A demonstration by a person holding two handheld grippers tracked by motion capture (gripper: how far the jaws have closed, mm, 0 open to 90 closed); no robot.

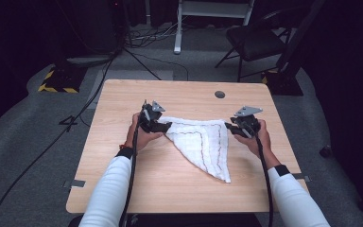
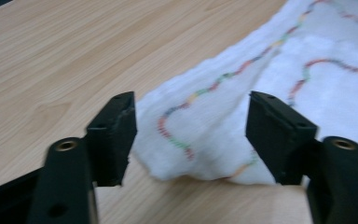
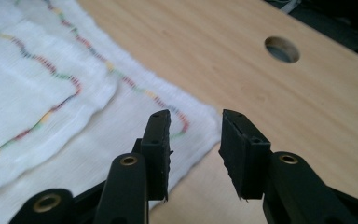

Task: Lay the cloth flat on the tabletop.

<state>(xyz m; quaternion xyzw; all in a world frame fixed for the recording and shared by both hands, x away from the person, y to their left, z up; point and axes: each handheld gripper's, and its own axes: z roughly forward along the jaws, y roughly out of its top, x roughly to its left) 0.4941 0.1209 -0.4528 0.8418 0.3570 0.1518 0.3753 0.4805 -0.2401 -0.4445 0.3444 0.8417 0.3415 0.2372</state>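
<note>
A white cloth with wavy multicoloured stitching lies folded into a triangle on the wooden table, its point toward the near edge. My left gripper is at the cloth's far left corner. In the left gripper view the jaws stand well apart with that corner of the cloth lying flat between them, untouched. My right gripper is at the far right corner. In the right gripper view its jaws stand apart just above the cloth's corner, with bare wood in the gap.
A round hole is cut in the tabletop near its far edge, also seen as the hole past the right jaws. Beyond the table stand a black chair, a yellow-and-black striped stand base and floor cables.
</note>
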